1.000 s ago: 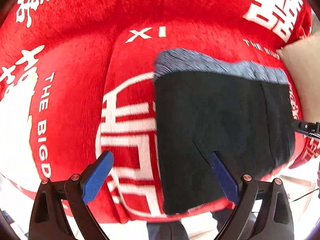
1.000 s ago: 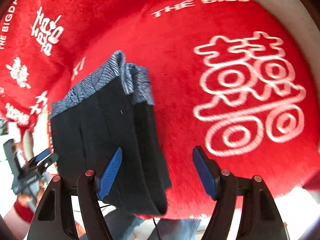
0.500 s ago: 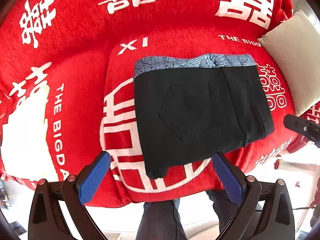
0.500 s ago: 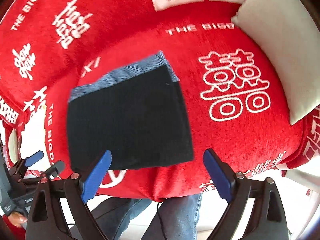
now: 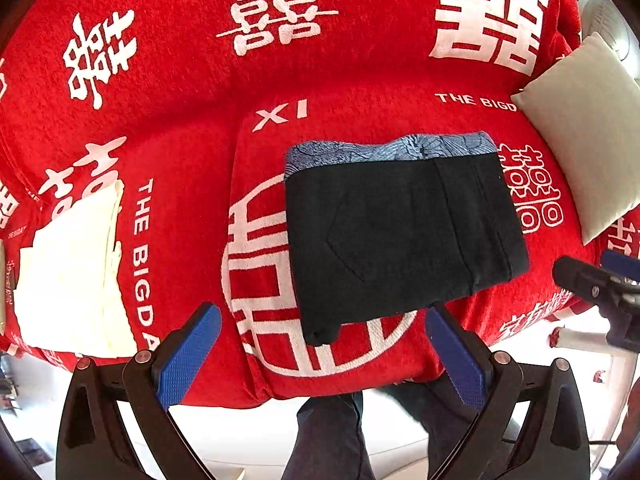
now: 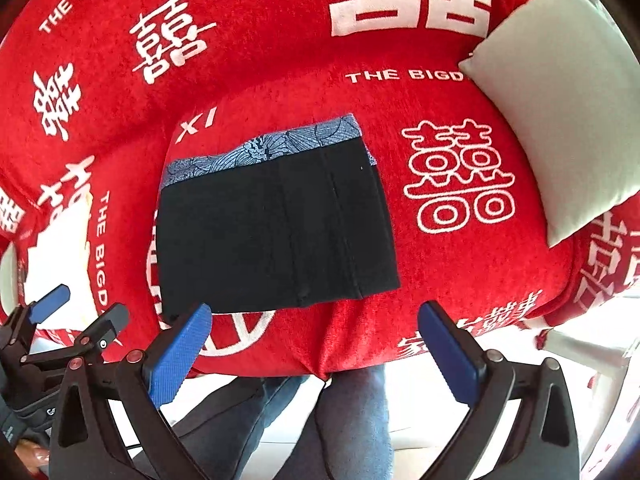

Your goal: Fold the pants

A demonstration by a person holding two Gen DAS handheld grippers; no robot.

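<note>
The black pants [image 5: 400,236] lie folded into a compact rectangle on the red blanket [image 5: 192,128], with a blue patterned lining strip [image 5: 392,148] along the far edge. They also show in the right wrist view [image 6: 276,236]. My left gripper [image 5: 320,354] is open and empty, held above the near edge of the blanket, short of the pants. My right gripper [image 6: 312,354] is open and empty, also back from the pants. The right gripper shows at the right of the left wrist view [image 5: 600,284]; the left gripper shows at the lower left of the right wrist view [image 6: 72,316].
A folded cream cloth [image 5: 76,272] lies on the blanket left of the pants. A beige cushion [image 5: 580,128] rests at the right, also in the right wrist view [image 6: 560,92]. The person's legs in jeans [image 6: 352,420] stand at the blanket's near edge.
Both grippers have pulled back and up from the pants, so the whole folded bundle now lies free on the blanket. Both stay open.
</note>
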